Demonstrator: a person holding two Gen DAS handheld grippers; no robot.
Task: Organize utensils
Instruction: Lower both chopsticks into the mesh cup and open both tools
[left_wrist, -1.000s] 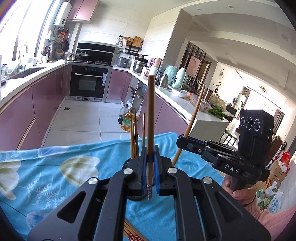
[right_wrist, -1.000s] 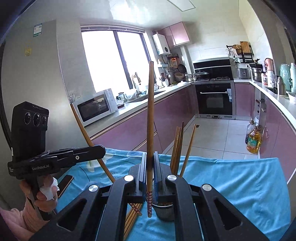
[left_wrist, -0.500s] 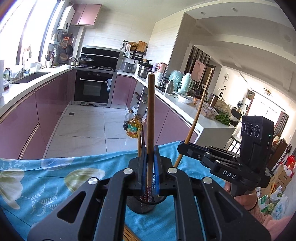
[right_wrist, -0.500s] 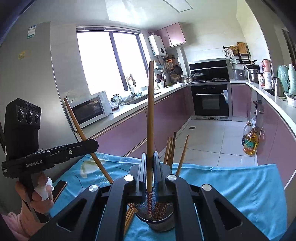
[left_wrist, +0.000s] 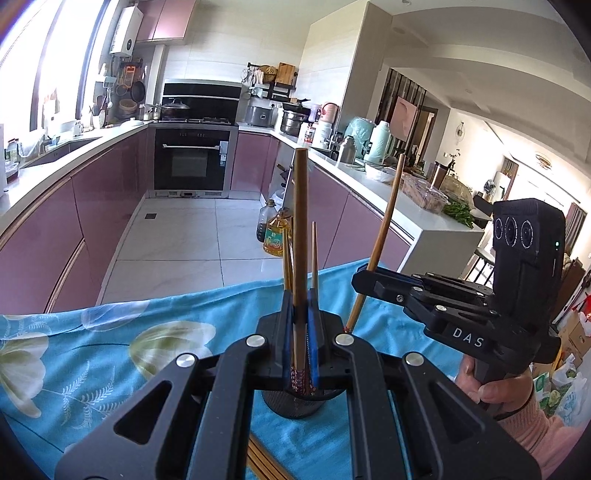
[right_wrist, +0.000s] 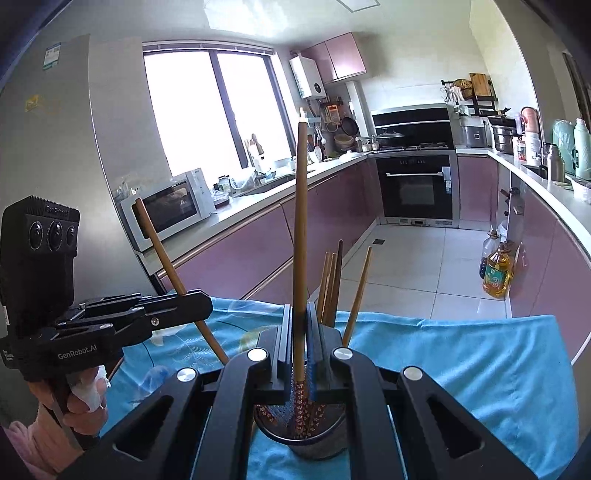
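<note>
My left gripper (left_wrist: 300, 314) is shut on a brown chopstick (left_wrist: 299, 236), held upright with its patterned end in the black mesh utensil cup (left_wrist: 295, 402). My right gripper (right_wrist: 301, 325) is shut on another chopstick (right_wrist: 300, 229), upright, its patterned end inside the same cup (right_wrist: 301, 439). Several chopsticks (right_wrist: 332, 284) stand in the cup. Each gripper shows in the other's view: the right gripper (left_wrist: 373, 282) and the left gripper (right_wrist: 192, 299), each with its stick tilted.
The cup stands on a blue flowered cloth (left_wrist: 110, 339) covering the table. More chopsticks (left_wrist: 264, 461) lie on the cloth beneath my left gripper. Beyond the table edge are the tiled floor, purple cabinets, oil bottles (left_wrist: 275, 236) and an oven.
Both grippers have lowered their chopsticks; the patterned ends, above the cup a second ago, now sit inside it.
</note>
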